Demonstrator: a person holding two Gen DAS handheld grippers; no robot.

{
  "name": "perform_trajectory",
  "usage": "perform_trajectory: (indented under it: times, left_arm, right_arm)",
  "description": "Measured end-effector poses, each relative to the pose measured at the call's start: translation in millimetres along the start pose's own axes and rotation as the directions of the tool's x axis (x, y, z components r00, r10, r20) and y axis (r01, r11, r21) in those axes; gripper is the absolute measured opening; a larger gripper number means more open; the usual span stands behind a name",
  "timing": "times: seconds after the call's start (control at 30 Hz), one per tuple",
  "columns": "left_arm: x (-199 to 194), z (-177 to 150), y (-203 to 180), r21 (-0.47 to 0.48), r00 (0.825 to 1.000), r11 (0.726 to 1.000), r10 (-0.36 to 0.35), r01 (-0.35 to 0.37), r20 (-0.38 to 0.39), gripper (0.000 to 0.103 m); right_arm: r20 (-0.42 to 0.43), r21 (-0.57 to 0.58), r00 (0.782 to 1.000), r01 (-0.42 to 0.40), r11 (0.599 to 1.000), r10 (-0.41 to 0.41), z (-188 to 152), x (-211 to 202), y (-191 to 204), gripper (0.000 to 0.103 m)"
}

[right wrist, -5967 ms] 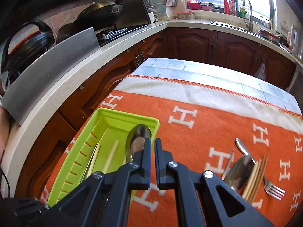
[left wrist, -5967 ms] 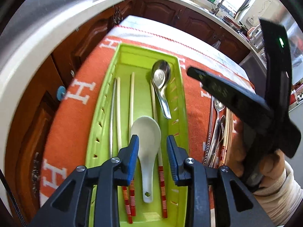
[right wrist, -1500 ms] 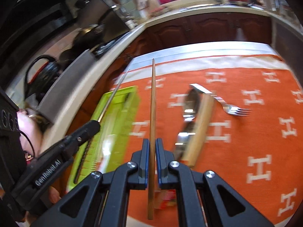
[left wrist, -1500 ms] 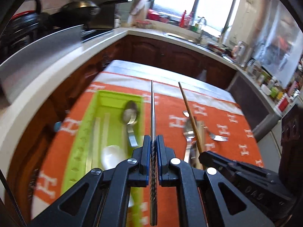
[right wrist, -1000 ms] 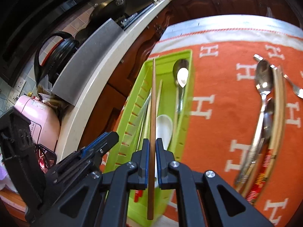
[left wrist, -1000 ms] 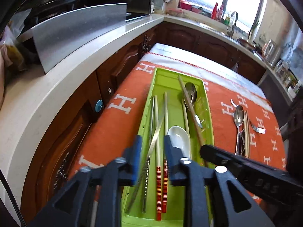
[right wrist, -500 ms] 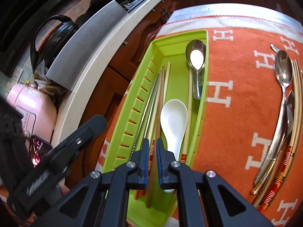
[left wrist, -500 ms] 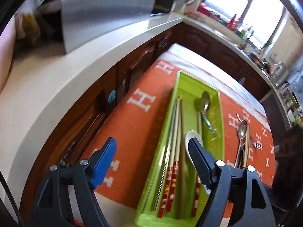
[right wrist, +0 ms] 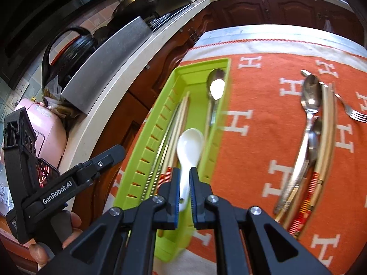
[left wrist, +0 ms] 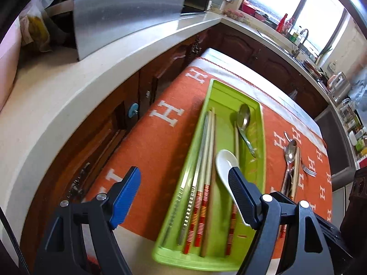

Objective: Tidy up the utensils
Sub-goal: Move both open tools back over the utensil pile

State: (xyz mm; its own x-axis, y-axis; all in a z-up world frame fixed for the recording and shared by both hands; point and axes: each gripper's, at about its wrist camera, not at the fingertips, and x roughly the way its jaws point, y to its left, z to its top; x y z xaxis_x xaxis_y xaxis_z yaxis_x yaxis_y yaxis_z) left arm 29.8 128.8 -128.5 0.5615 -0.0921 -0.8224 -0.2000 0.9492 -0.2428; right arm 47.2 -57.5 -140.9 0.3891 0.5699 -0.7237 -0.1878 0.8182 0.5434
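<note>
Utensils lie sorted in the green tray (left wrist: 229,94) at the left of the orange cloth (left wrist: 160,142): chopsticks (left wrist: 207,160), white spoon (left wrist: 226,160), metal spoon (left wrist: 244,123). Left gripper (left wrist: 183,190) hangs wide open above them; right gripper (right wrist: 182,183) is nearly closed, empty. More cutlery (right wrist: 309,137) lies far right.

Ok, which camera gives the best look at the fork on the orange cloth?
The right wrist view: the fork sits nearer, its tines plain, though the frame edge crops them. In the left wrist view the fork is whole but small beside the loose spoons.

"GenRobot.AI" on left gripper (right wrist: 110,158) arm; white "H" letters across orange cloth (right wrist: 263,137).
</note>
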Motion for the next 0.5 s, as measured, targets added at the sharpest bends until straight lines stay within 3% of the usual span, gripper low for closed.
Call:
perform_trajectory:
  times: [0.3, 0.5]
  left_arm:
    - [0.8, -12.0, -49.9, 0.105, 0.999, 0.994, -0.027, 0.031, -0.032, 0.080]
    - [-0.9, -25.4, -94.5, 0.220, 0.999, 0.974, -0.046, 0.051, -0.028, 0.081]
  right_arm:
    - [0.080, 0.030, 0.995, 0.058, 0.998, -0.061, -6.8, -35.4, -39.3, 0.008]
    - [0.112, 0.072, 0.987, 0.104, 0.992, -0.112, -14.0, -53.4, -69.6, 0.008]
